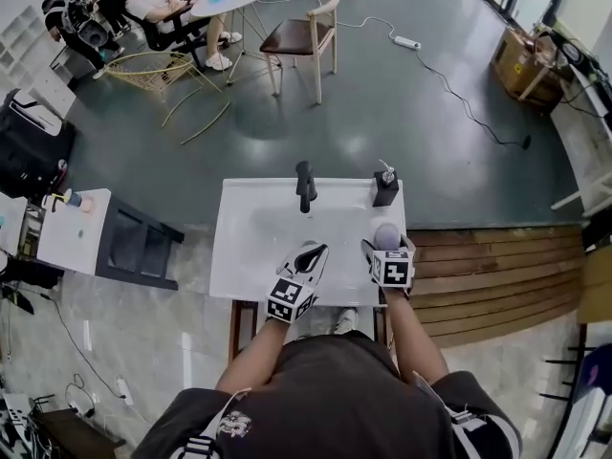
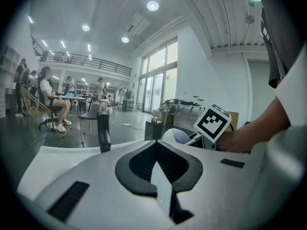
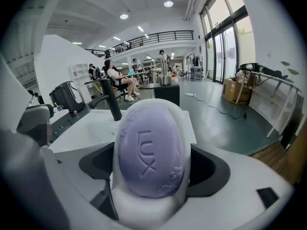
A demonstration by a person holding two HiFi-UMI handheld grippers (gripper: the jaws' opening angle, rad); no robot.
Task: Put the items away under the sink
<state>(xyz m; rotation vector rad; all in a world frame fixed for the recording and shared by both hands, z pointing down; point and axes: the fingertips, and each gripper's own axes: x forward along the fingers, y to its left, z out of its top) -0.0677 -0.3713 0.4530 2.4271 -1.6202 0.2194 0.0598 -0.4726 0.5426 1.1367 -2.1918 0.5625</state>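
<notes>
The white sink surface [image 1: 241,268] was recorded directly in front of the person, with a black faucet [image 1: 305,185] at its rear edge and a black soap dispenser [image 1: 385,190] at its rear right corner. The left tongs [image 1: 312,251] were held over the front of the surface, slightly right of centre. In the left gripper view their dark pads were seen brought together, with nothing between them. The right tongs [image 1: 384,245] were held just beside the left tongs, over the front right part of the surface and in front of the dispenser. In the right gripper view they were closed on the two sides of a white dish [image 3: 149,211], which was stood on edge. A purple soap bar [image 3: 148,147] (embossed "LUX") was seated in the dish, its face turned toward the camera. Dish and soap bar were thus carried above the surface and were not resting on it. Beyond the sink, a wooden chair [image 1: 308,36] was noted on the grey floor [image 1: 402,132].
</notes>
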